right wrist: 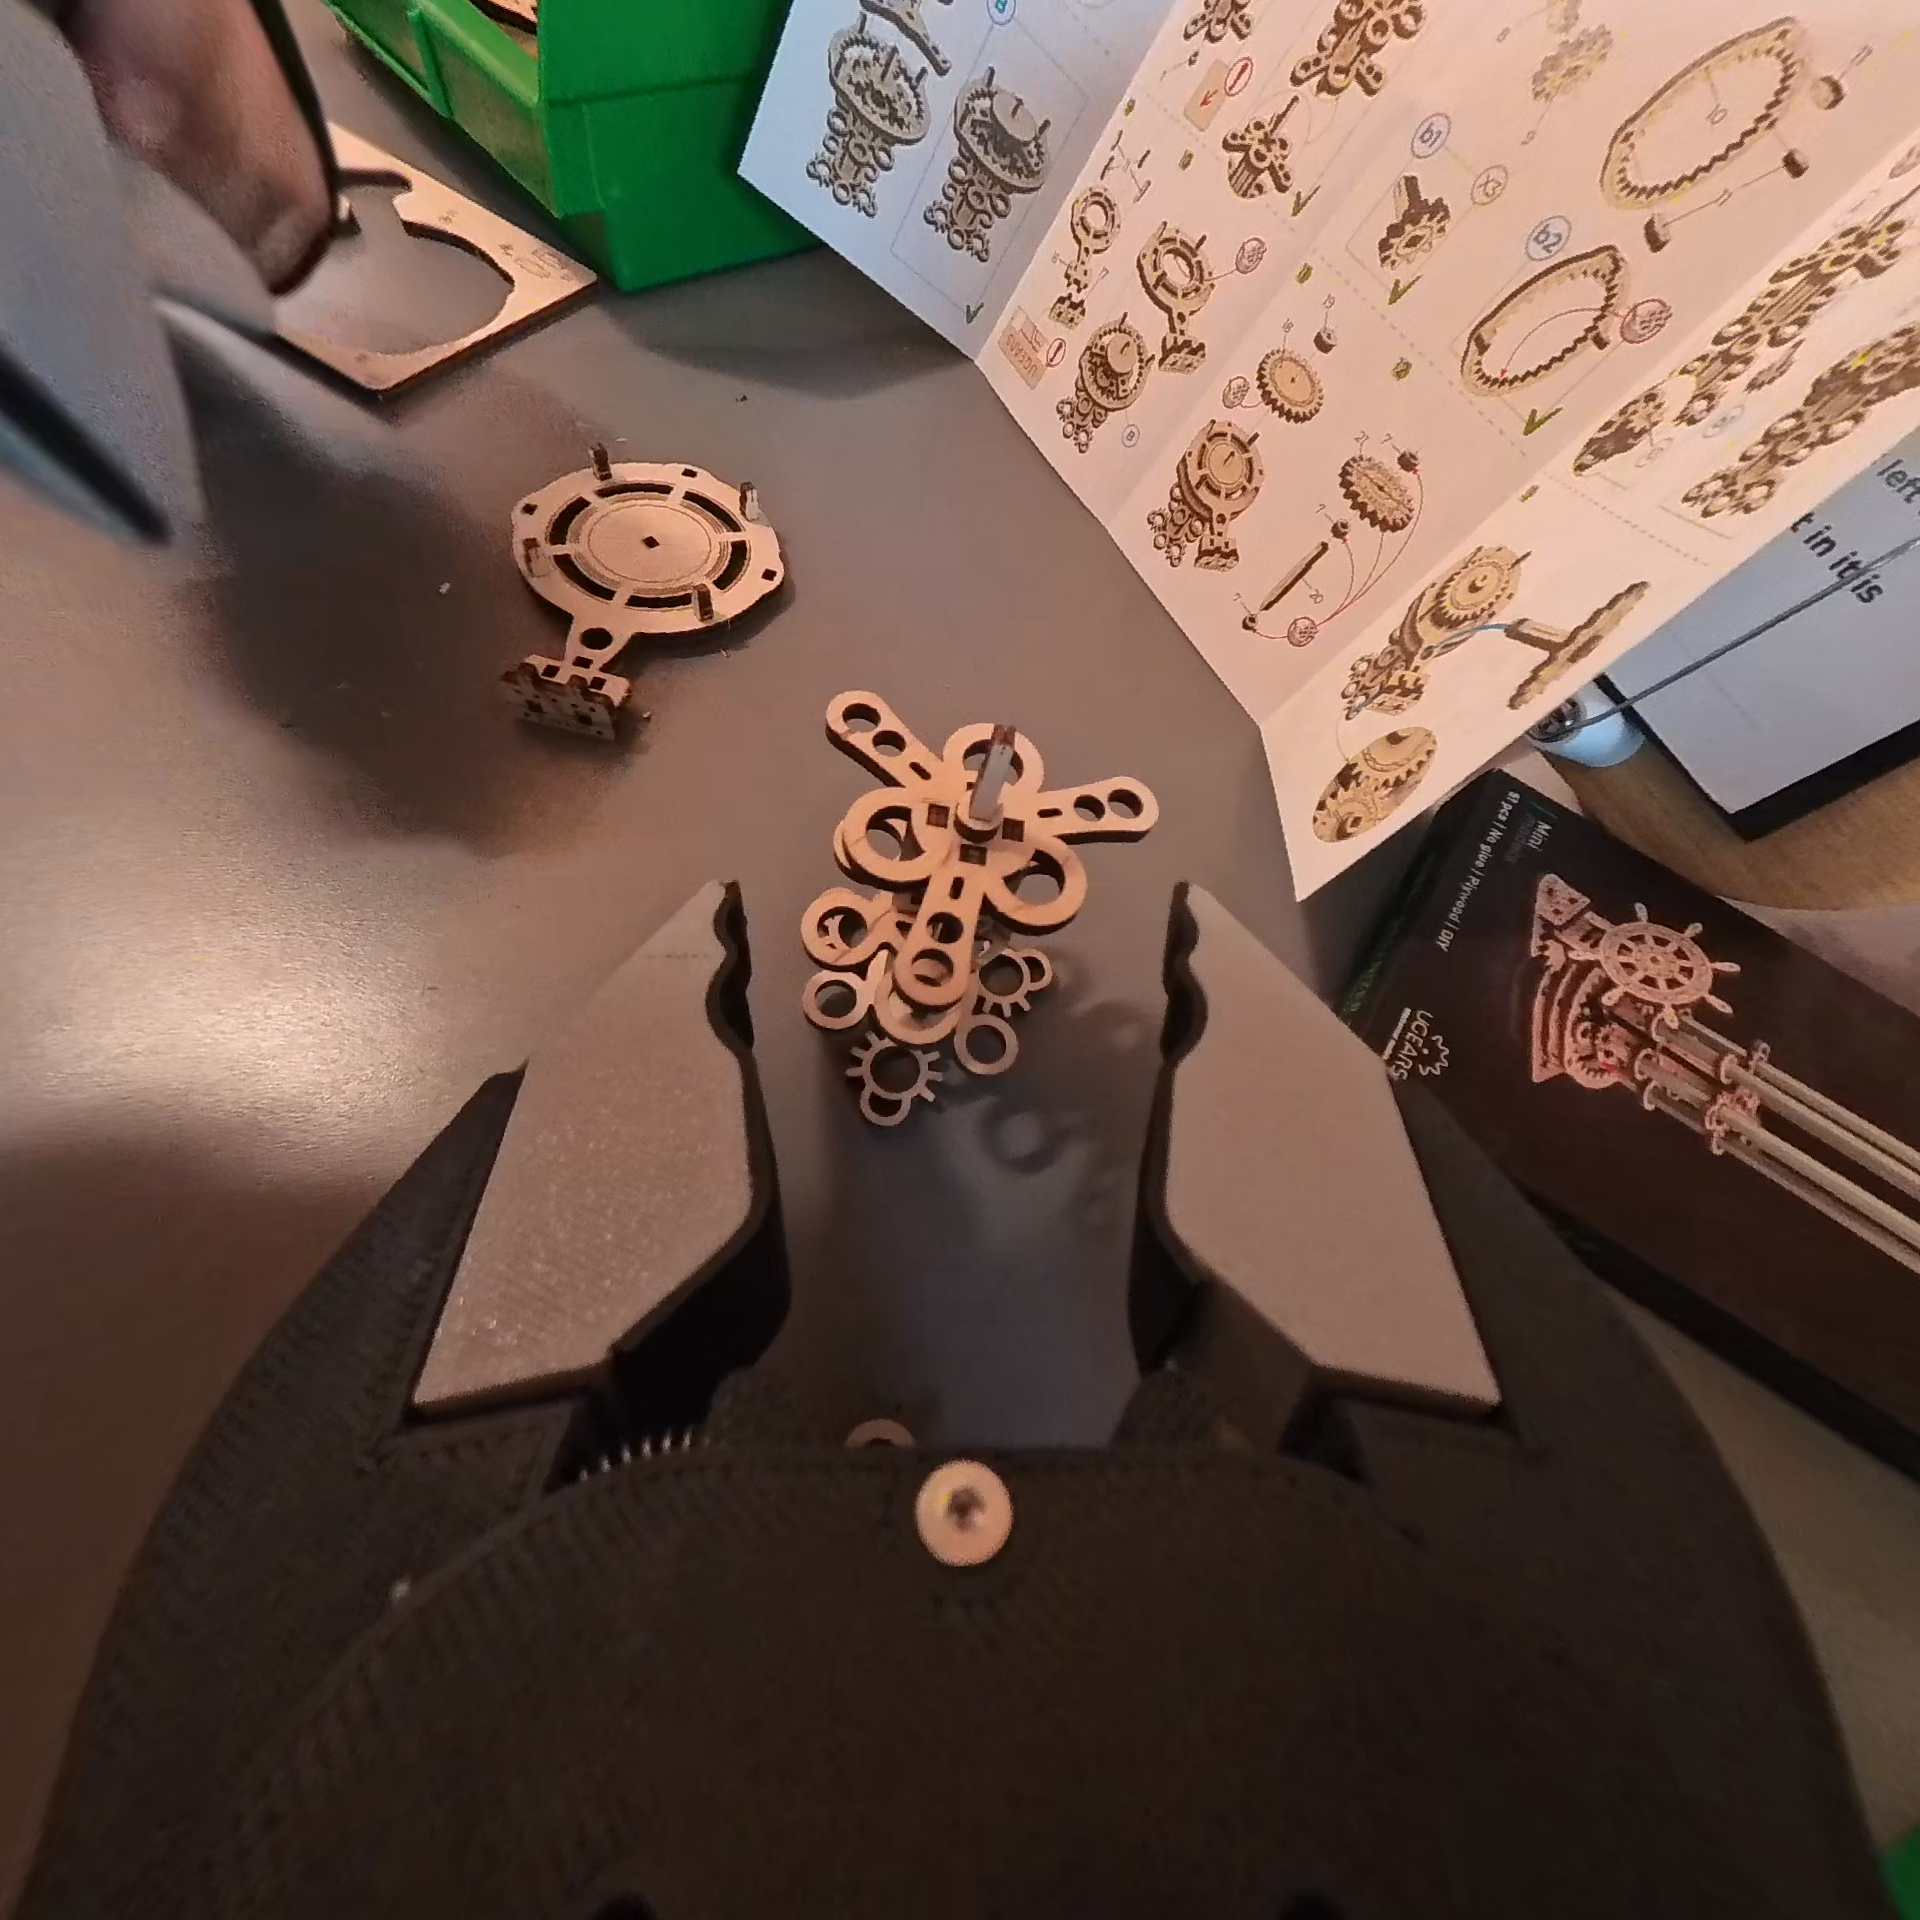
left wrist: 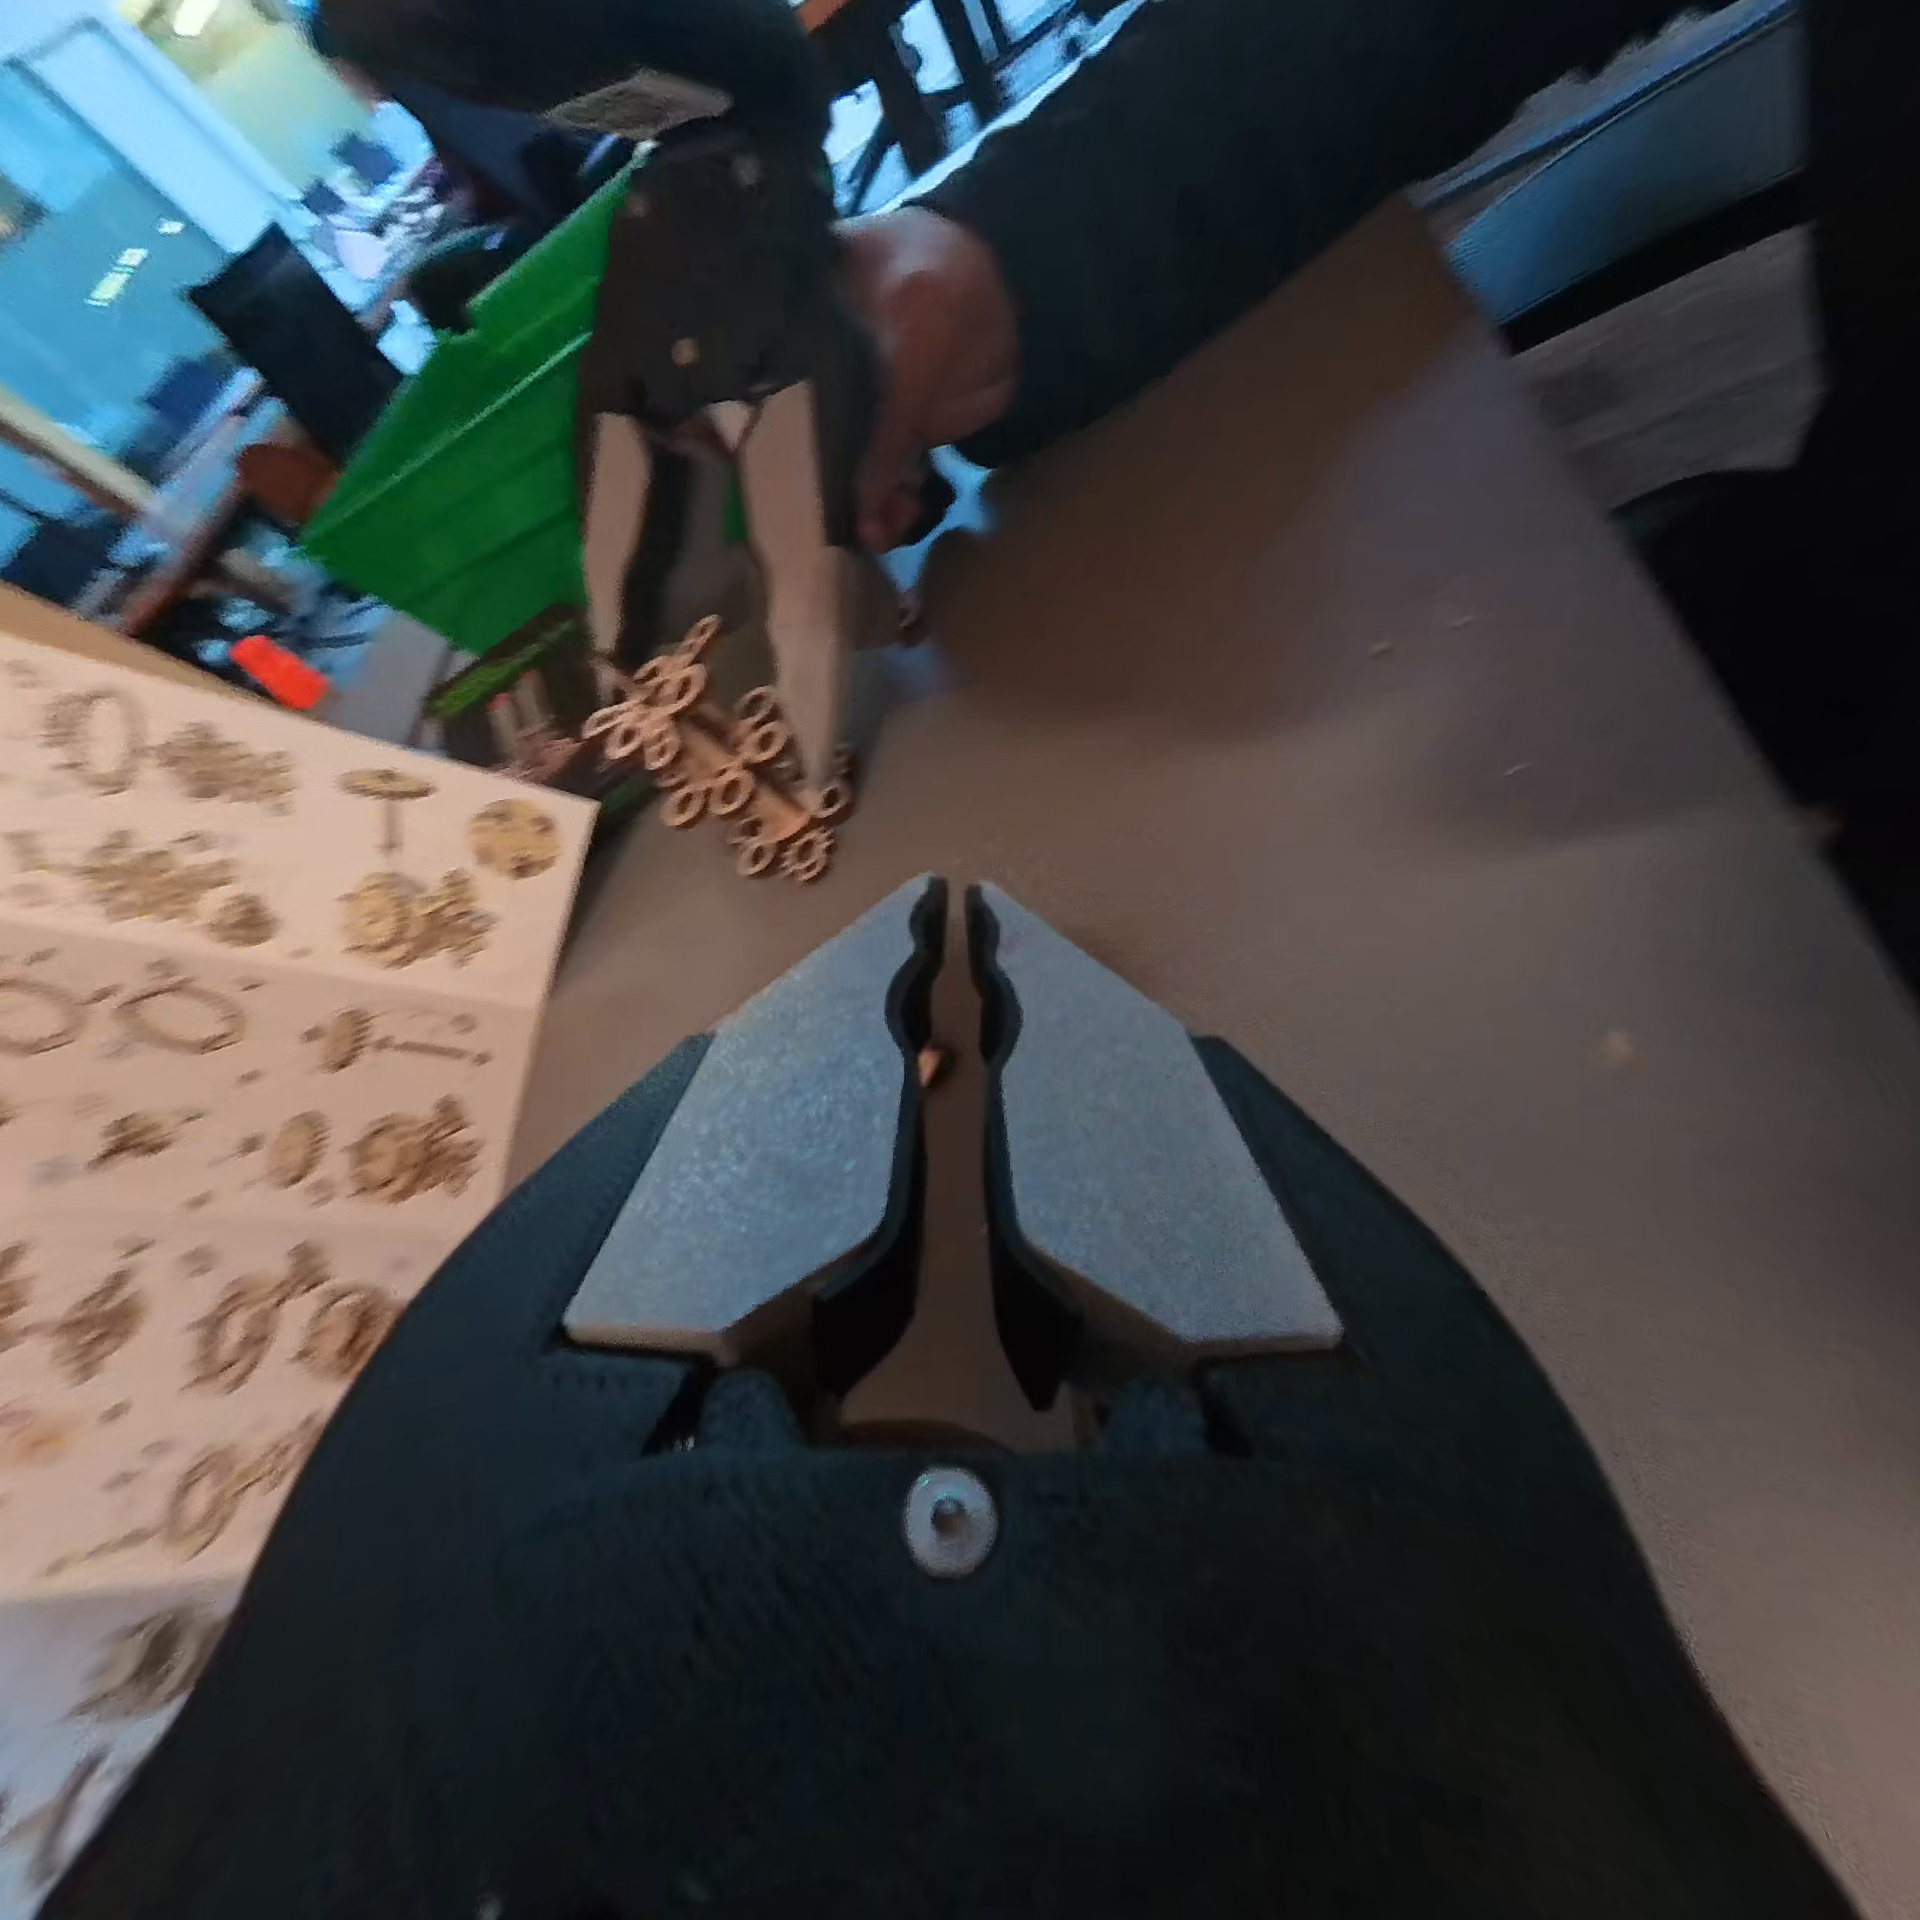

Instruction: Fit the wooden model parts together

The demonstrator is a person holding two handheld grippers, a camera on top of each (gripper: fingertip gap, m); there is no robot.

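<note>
Right gripper wide open, straddling tan layered wooden ring-and-arm stack at frame centre. Left gripper nearly closed, apparently empty. Risk: off-centre squeeze toppling or splaying loose layers.

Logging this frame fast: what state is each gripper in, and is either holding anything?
Left gripper: shut, a small wooden bit lodged between its fingers.
Right gripper: open, empty, fingers either side of the ringed wooden assembly.
</note>
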